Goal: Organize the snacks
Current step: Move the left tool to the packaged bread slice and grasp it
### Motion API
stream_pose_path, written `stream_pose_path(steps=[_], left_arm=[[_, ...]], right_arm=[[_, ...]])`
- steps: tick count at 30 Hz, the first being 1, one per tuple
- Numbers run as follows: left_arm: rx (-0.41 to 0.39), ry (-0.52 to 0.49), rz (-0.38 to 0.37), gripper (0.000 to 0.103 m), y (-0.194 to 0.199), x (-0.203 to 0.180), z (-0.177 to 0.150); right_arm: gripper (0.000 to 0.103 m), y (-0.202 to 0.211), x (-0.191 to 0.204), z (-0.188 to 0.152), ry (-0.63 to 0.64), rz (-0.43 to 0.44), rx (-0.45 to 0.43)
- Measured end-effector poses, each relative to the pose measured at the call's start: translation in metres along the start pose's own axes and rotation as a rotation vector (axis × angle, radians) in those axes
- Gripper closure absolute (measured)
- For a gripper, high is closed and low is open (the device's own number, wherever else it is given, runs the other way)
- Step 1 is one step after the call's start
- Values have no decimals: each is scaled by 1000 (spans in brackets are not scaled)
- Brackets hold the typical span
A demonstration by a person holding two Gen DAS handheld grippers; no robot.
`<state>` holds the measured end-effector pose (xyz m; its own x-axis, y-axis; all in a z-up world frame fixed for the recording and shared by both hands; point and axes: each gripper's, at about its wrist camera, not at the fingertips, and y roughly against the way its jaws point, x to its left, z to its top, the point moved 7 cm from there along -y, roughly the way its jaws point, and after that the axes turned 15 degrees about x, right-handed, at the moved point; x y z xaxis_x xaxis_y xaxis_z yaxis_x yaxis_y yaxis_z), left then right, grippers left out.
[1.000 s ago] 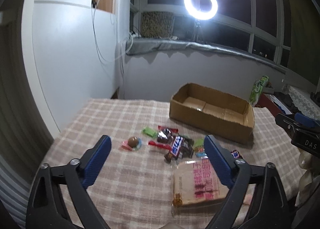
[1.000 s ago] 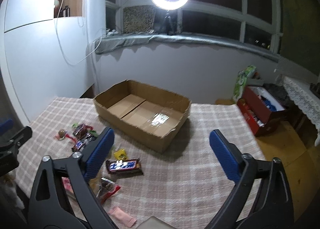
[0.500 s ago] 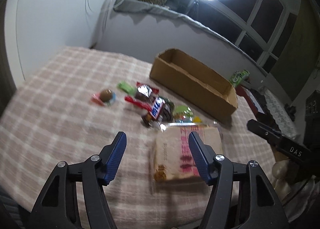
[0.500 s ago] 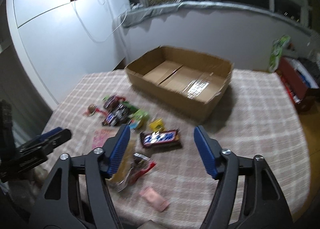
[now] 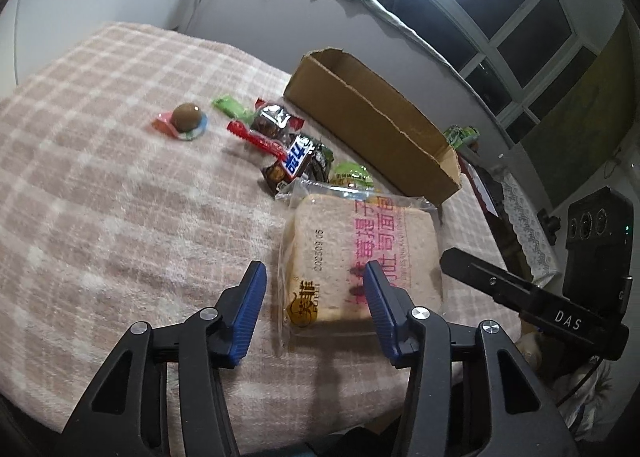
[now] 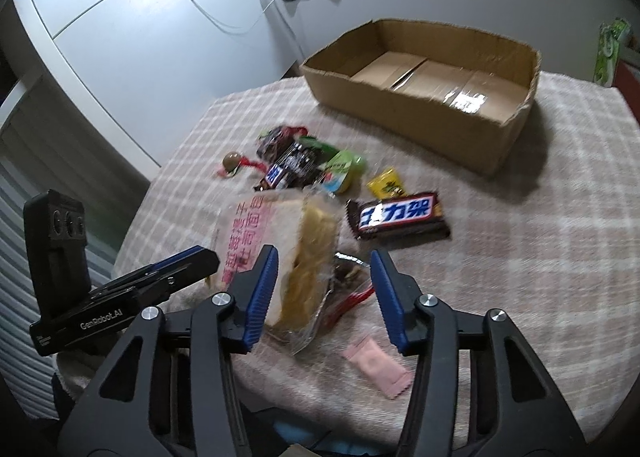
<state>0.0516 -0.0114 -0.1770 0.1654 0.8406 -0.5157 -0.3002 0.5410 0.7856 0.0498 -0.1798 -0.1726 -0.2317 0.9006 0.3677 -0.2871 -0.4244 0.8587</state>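
A bagged slice of bread [image 5: 360,253] lies on the checked tablecloth at the near edge; it also shows in the right wrist view [image 6: 280,253]. My left gripper [image 5: 314,307] is open, low over the bread's near end. My right gripper [image 6: 322,295] is open, low over the bread's right side and a small red-wrapped snack [image 6: 346,289]. An open cardboard box [image 6: 432,69] stands at the back. A pile of small snacks [image 5: 288,149] lies between box and bread. A Snickers bar [image 6: 398,215] and a pink sachet [image 6: 376,363] lie to the right.
A round chocolate on a coloured wrapper [image 5: 186,117] sits left of the pile. A yellow candy [image 6: 386,183] lies near the Snickers bar. The table's near edge [image 5: 280,409] is just below the grippers. The other gripper's body [image 5: 560,309] is at the right.
Both grippers have dropped and tilted down towards the bread at the table's near edge. Both have narrowed their opening but stay open. The snacks have not moved.
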Motion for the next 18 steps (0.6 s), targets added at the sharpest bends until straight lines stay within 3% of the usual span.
stream_pose_path(steps=[7, 9, 18], left_arm=[[23, 11, -34, 56, -6, 2, 0], [31, -2, -46, 63, -8, -1, 1], [32, -32, -42, 63, -9, -7, 1]], right_arm=[[63, -15, 3, -3, 0, 38, 43], [66, -17, 4, -2, 7, 46, 47], [66, -23, 7, -1, 15, 59, 65]])
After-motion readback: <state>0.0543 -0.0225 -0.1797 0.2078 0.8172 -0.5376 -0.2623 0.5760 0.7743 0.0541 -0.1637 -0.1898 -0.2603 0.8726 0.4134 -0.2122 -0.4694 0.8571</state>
